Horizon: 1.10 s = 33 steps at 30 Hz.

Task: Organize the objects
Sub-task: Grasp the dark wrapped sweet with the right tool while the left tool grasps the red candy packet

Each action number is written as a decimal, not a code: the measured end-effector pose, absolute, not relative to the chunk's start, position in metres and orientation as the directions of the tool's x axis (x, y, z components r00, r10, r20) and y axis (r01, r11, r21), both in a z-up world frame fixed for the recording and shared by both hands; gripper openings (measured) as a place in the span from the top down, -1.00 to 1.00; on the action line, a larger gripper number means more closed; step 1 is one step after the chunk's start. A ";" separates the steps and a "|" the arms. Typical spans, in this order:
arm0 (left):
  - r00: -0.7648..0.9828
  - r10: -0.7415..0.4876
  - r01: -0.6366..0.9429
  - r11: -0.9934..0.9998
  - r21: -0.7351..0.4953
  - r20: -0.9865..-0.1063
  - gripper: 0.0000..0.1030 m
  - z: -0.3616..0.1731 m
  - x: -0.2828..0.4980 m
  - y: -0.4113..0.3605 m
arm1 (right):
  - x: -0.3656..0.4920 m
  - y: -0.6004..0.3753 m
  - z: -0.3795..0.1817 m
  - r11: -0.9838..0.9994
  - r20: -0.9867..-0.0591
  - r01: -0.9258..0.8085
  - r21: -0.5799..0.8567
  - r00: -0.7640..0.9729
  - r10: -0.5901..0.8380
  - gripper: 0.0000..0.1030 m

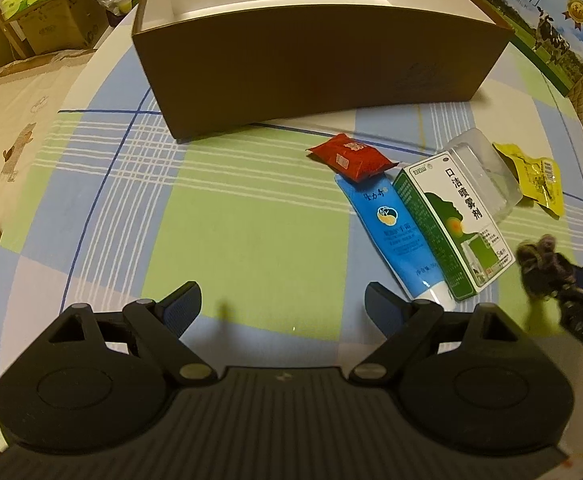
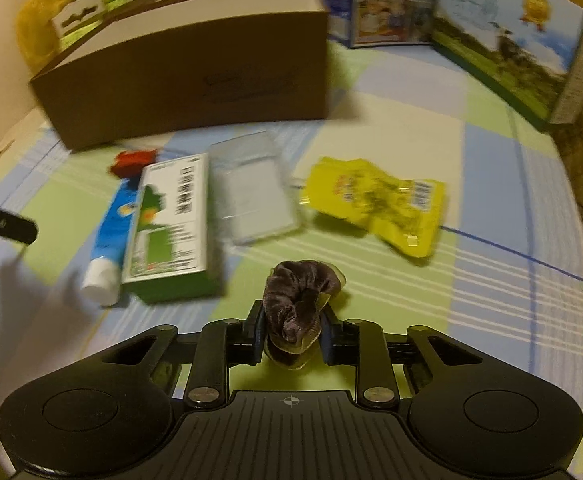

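Observation:
My right gripper (image 2: 291,334) is shut on a dark purple velvet scrunchie (image 2: 297,300), which bulges out between the pads just above the cloth. The same scrunchie (image 1: 539,262) shows at the right edge of the left wrist view. My left gripper (image 1: 281,312) hangs open over bare green cloth with nothing between its fingers. Right of it lie a blue tube (image 1: 395,236), a green and white spray box (image 1: 455,224), a red snack packet (image 1: 351,158), a clear plastic case (image 1: 487,176) and a yellow packet (image 1: 535,176). An open brown cardboard box (image 1: 315,64) stands behind them.
The round table wears a checked blue, green and white cloth (image 1: 231,220). Milk cartons (image 2: 503,40) stand at the back right. Cardboard boxes and packages (image 1: 39,12) are stacked beyond the table's left edge. The left gripper's finger (image 2: 5,226) pokes in at the left of the right wrist view.

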<state>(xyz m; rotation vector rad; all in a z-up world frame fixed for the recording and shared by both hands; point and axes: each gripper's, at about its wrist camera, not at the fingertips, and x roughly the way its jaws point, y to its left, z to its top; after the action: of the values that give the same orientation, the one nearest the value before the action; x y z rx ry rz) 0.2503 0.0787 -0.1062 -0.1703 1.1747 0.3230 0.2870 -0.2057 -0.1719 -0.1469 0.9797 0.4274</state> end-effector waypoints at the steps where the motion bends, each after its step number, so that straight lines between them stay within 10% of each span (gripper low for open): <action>1: 0.347 0.159 -0.335 0.941 0.036 -0.924 -0.68 -0.108 0.253 0.079 | 0.290 -0.211 -0.171 0.916 -0.828 -0.396 0.071 0.488 0.275 0.55; 20: 0.437 0.152 -0.357 0.934 -0.016 -0.887 -0.55 -0.130 0.358 0.080 | 0.309 -0.272 -0.162 0.979 -0.826 -0.176 0.105 0.533 0.184 0.54; 33: 0.414 0.174 -0.291 0.955 0.051 -0.893 0.19 -0.155 0.358 0.098 | 0.315 -0.279 -0.167 0.983 -0.834 -0.138 0.118 0.524 0.173 0.54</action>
<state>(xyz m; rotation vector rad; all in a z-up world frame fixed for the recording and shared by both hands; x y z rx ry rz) 0.3578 0.0985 -0.1549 -0.1189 1.1061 0.2929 0.3151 -0.2788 -0.1674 0.0384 1.0026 0.1863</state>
